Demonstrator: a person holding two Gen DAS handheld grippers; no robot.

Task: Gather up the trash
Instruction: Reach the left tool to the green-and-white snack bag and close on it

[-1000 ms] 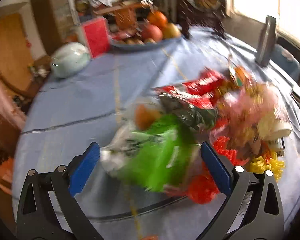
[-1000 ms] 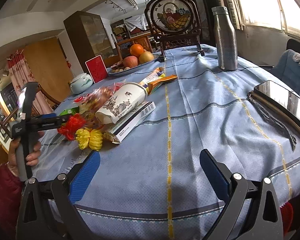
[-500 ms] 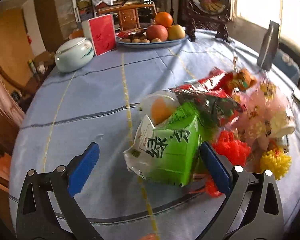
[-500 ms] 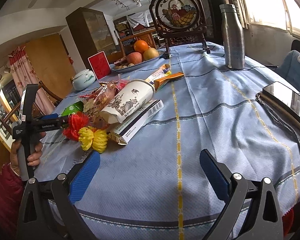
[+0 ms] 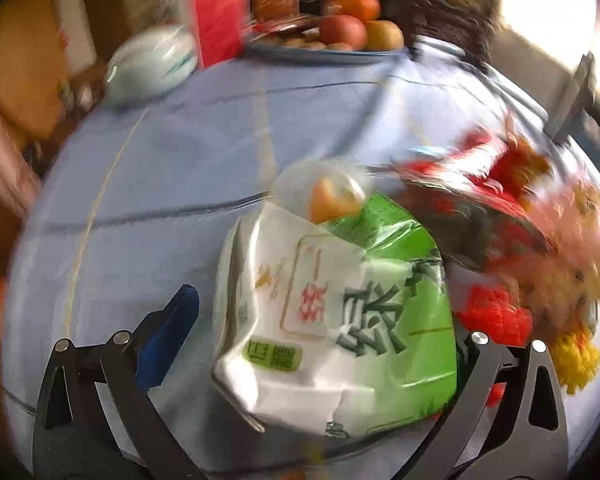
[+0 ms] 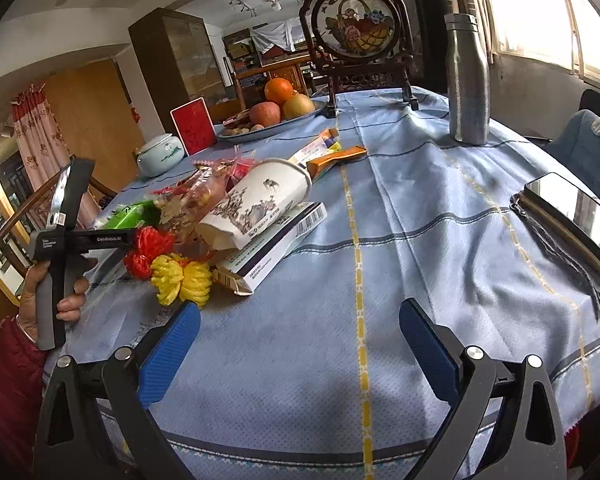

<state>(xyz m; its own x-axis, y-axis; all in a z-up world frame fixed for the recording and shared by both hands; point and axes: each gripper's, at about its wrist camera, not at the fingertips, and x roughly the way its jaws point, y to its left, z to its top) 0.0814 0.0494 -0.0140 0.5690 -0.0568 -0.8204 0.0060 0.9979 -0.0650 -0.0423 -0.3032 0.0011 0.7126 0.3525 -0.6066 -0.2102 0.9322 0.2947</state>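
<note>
Green-and-white snack bag [image 5: 340,320] lies between our left tongs [image 5: 324,336], spread apart on the worktop [image 6: 400,240]; we should close squarely on its crumpled middle. Right tongs [image 6: 298,340] hang apart, empty, near the edge.

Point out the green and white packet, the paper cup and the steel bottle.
green and white packet [image 5: 340,320]: left wrist view, printed front.
paper cup [image 6: 260,204]: right wrist view, its side.
steel bottle [image 6: 468,84]: right wrist view, body.

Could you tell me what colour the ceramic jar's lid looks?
Pale mint green lidded jar; right wrist view shows it best.
</note>
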